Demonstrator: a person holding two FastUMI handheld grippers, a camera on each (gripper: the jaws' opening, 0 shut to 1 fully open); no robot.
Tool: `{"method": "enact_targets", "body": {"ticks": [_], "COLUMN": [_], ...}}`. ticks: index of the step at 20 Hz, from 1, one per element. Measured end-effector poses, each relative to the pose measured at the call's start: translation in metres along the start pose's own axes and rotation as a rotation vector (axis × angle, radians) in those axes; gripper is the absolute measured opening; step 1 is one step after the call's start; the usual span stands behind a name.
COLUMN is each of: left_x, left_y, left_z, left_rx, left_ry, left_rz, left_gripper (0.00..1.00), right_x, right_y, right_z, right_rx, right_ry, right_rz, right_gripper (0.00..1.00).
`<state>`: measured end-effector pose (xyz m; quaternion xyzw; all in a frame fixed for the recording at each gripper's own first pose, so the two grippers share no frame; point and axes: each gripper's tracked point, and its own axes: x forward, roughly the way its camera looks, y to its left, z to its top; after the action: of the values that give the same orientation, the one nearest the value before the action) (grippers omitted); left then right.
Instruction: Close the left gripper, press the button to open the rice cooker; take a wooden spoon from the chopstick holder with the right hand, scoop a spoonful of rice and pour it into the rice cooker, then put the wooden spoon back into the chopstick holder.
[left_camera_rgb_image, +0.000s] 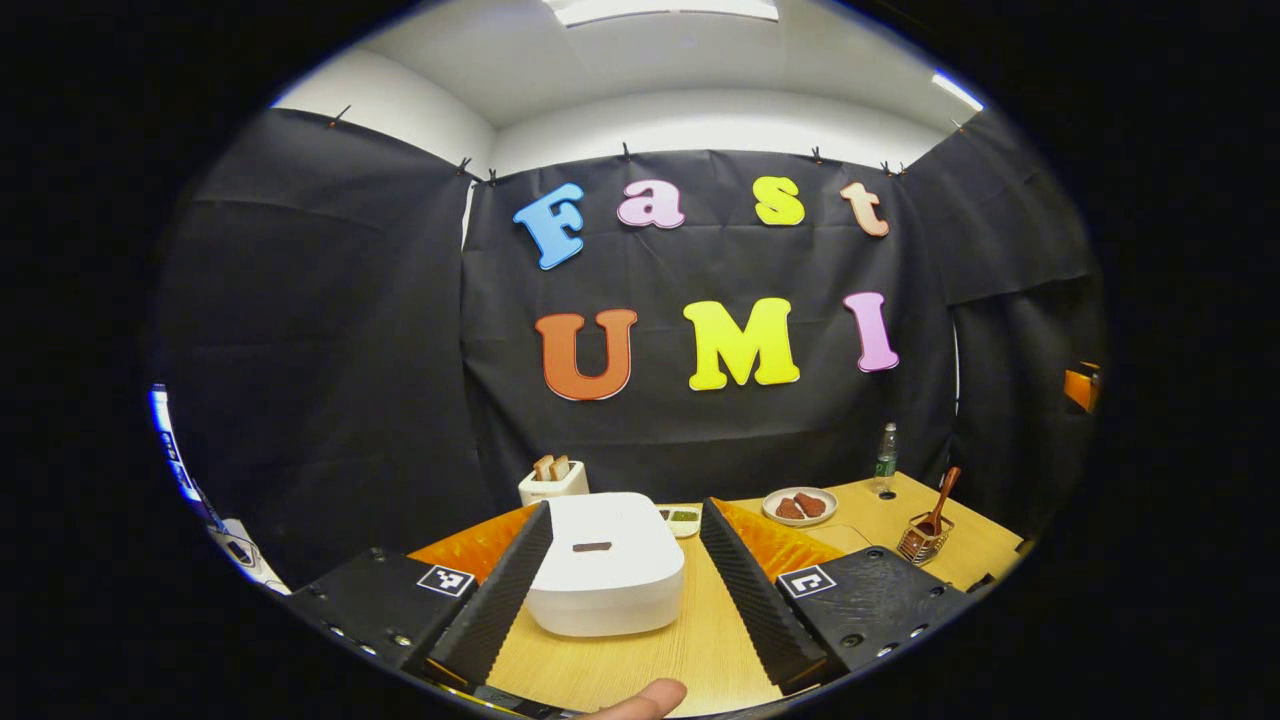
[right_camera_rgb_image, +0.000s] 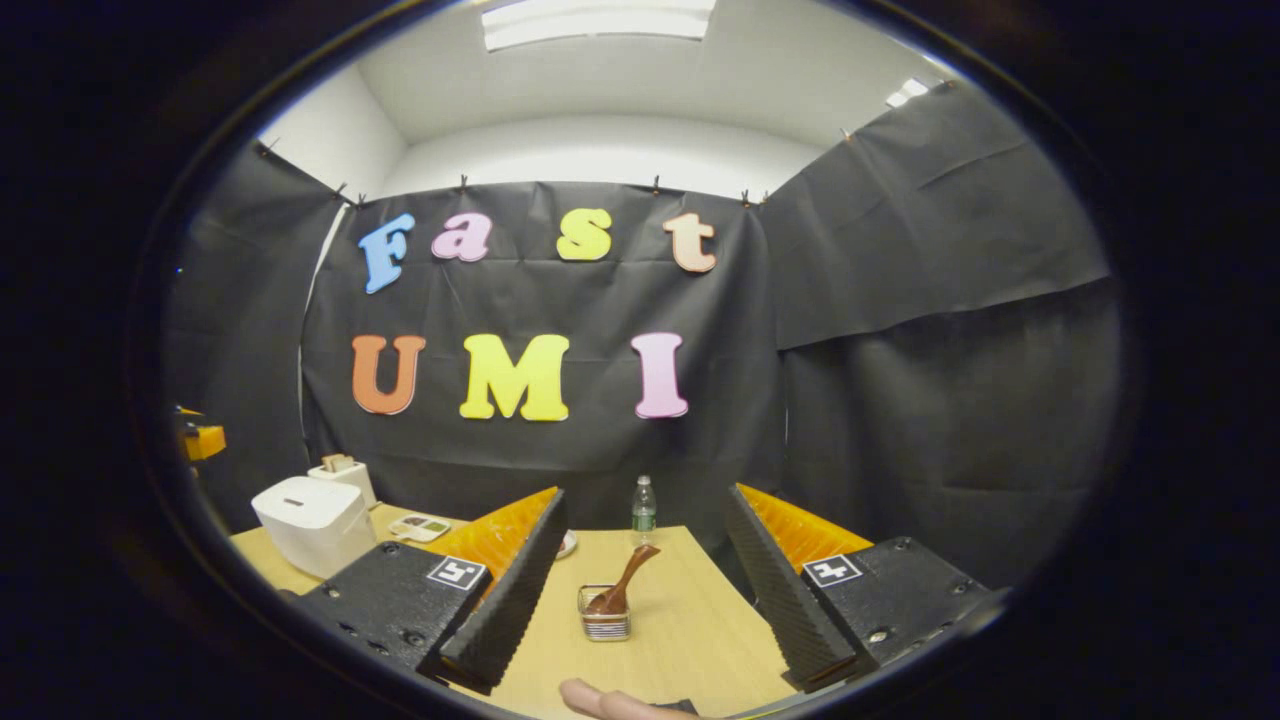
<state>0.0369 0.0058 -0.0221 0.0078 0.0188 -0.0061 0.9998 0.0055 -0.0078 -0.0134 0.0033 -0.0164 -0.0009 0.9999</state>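
From where I sat, nothing of the task had been done yet. The rice cooker (left_camera_rgb_image: 604, 562) stood on the desk (left_camera_rgb_image: 640, 660) with its lid down flat, and the dark button (left_camera_rgb_image: 591, 547) on the lid looked unpressed. The wooden spoon (right_camera_rgb_image: 622, 581) leaned in the chopstick holder (right_camera_rgb_image: 604, 613), its handle tilted up to the right, so the scoop, the pour and the return were all left to do. I could not make out where the rice to be scooped was kept.

The left tongs (left_camera_rgb_image: 624, 545) were spread wide, holding nothing and touching nothing. In the left gripper view the cooker sat framed between the two fingers, a little way ahead of them. By my reckoning, I had to press them together first, since the button wants a shut tip.

The right tongs (right_camera_rgb_image: 648, 530) were spread just as wide and empty. In the right gripper view the holder and spoon sat between the fingers, ahead of them and apart from both. The cooker showed far off to the left in that view, well apart from the holder.

A fingertip (left_camera_rgb_image: 640, 698) showed at the bottom edge of the left gripper view.
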Motion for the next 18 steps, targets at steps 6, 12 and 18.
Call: {"method": "enact_targets", "body": {"ticks": [6, 12, 18], "left_x": [0.039, 0.077, 0.114], "left_y": [0.01, 0.012, 0.019], "left_z": [-0.012, -0.032, -0.07], "left_rx": [-0.074, -0.104, -0.073], "left_ry": [0.034, 0.095, 0.196], "left_rz": [-0.011, -0.013, 0.011], "left_gripper": [0.82, 0.36, 0.07], "right_x": [0.017, 0.032, 0.043], "right_y": [-0.008, -0.006, -0.009], "right_z": [-0.013, -0.032, -0.056], "right_rx": [0.042, 0.056, 0.05], "right_ry": [0.002, 0.009, 0.027], "right_rz": [-0.014, 0.008, 0.011], "right_gripper": [0.99, 0.99, 0.99]}}
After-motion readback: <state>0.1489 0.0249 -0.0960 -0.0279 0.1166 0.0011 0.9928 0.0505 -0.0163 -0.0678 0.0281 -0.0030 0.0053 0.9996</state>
